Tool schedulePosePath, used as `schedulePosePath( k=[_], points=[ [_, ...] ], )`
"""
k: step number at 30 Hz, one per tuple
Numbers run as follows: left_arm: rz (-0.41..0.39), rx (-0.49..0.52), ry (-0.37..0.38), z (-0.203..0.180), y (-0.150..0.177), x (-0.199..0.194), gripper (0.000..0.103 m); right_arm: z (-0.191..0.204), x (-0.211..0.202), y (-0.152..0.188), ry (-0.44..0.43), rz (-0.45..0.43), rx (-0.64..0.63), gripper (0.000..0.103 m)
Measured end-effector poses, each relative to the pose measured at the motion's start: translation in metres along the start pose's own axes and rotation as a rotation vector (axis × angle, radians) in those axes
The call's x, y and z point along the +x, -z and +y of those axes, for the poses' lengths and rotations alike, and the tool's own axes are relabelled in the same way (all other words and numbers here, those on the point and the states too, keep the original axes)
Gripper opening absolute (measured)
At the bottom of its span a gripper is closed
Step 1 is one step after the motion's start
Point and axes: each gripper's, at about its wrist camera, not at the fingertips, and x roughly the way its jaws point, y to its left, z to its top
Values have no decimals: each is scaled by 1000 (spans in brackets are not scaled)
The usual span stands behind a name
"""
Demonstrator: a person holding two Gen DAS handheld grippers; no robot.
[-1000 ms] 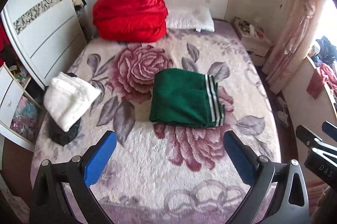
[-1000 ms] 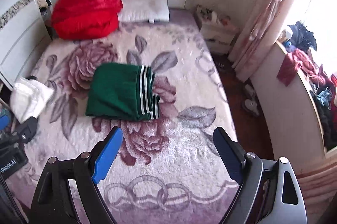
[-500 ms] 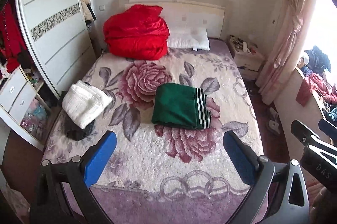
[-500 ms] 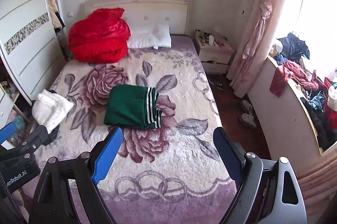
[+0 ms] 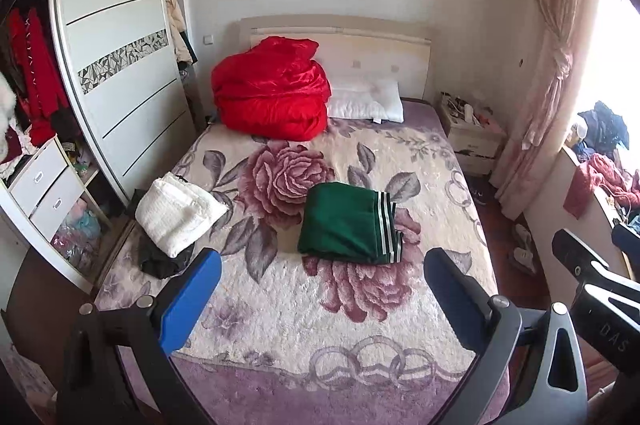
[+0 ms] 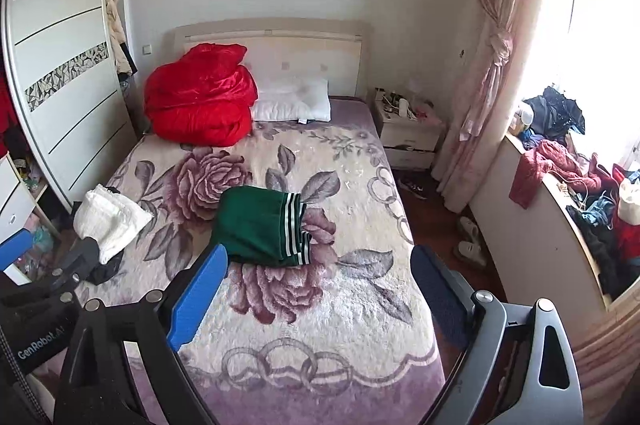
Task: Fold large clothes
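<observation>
our left gripper (image 5: 320, 301) and right gripper (image 6: 320, 285) hang released; we judge the folded green striped garment (image 5: 350, 223) mid-frame done, so leave it flat.

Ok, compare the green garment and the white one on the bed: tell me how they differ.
The green garment lies near the middle of the bed; the white garment sits at its left edge. The green one has white stripes along one side; the white one is plain and looks knitted. The green one lies straight on the blanket; the white one rests on something dark. Both are folded, and neither gripper holds them.
</observation>
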Motion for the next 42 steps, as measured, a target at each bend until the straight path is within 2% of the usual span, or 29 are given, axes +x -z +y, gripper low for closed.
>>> schedulePosePath(
  k=[27, 42],
  points=[
    [-49, 8, -38, -7, 7, -25, 103, -9, -18, 4, -18, -6, -7, 96],
    [-54, 7, -52, -8, 8, -28, 103, -20, -38, 25, -11, -7, 10, 96]
  ],
)
